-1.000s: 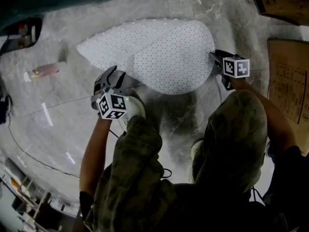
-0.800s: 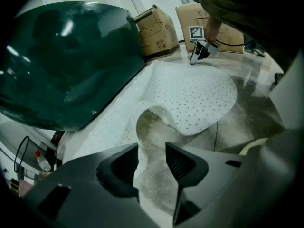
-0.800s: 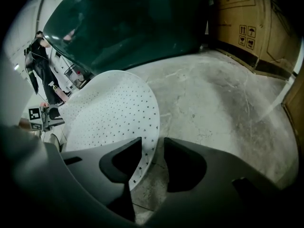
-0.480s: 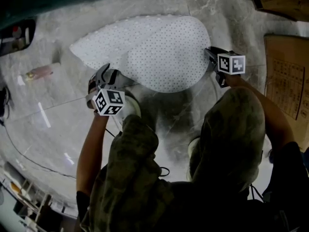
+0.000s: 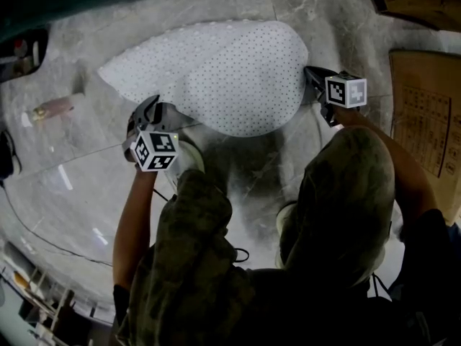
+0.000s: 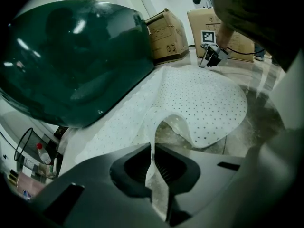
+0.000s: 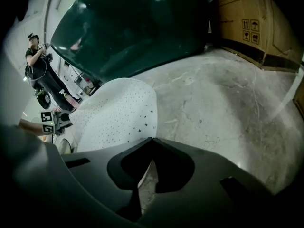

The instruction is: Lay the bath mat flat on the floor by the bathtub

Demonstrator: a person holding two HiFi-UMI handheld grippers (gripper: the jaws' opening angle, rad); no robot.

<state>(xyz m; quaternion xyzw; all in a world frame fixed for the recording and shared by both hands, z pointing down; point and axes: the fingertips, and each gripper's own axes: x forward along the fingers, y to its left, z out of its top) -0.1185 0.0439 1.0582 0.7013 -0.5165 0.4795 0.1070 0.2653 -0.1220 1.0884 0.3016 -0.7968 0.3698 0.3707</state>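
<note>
The left claw (image 6: pixel 153 151) has just been closing and is now clenched on a curled-up edge of the bath mat (image 5: pixel 223 74). The right claw (image 7: pixel 151 141) has also just been closing and is pinched tight on a thin sliver of the mat's opposite edge. The mat is down on the floor (image 7: pixel 213 89) right beside the dark green bathtub (image 6: pixel 71 56), so the placing looks about done. It is not flat yet, though: one part lies doubled over the rest, and I'd say spreading that out is what remains. The head view shows the whole outline and the fold. Only the left gripper view shows the gripped edge rising off the floor. The right gripper view alone takes in a person (image 7: pixel 38 70) standing far off.
</note>
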